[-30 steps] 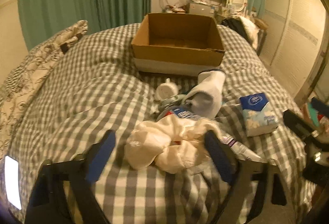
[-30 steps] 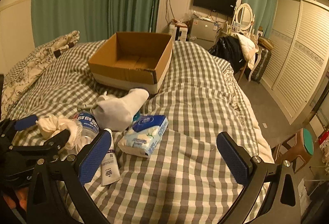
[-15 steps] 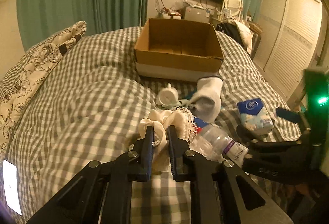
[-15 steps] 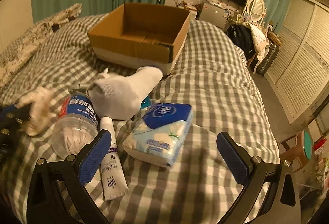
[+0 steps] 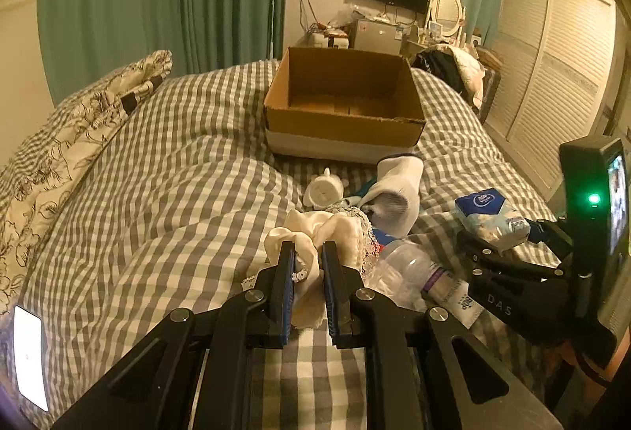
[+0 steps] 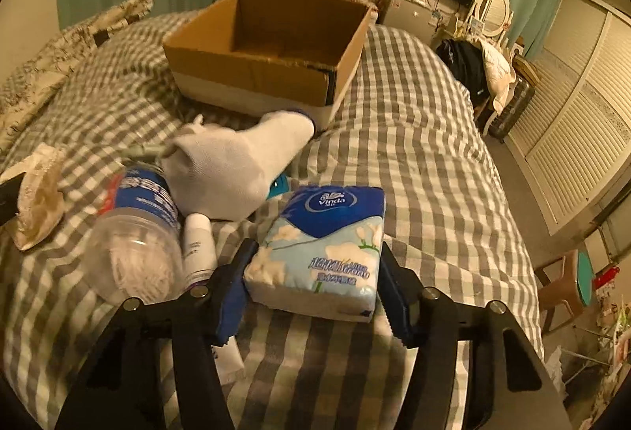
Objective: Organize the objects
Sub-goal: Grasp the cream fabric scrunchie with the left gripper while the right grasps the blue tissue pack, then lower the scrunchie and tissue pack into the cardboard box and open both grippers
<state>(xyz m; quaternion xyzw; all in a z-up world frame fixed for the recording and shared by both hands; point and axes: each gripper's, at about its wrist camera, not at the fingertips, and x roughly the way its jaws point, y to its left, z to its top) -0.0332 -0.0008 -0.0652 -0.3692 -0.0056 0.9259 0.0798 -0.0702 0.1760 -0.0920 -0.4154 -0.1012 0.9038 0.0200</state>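
Two grippers, two grabs on the checked bed!

The left gripper (image 5: 308,264) has its jaws pinched narrow on the cream cloth (image 5: 315,232), bunched just beside the plastic bottle (image 6: 134,232). The right gripper (image 6: 313,284) clamps the blue tissue pack (image 6: 323,244) from both sides. The white sock (image 6: 236,169) lies just before the open cardboard box (image 6: 252,71).

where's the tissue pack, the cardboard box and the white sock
tissue pack (image 6: 323,248): right wrist view, on the middle of its printed top face
cardboard box (image 5: 343,124): left wrist view, on its near outer wall
white sock (image 6: 232,165): right wrist view, on the middle of its body
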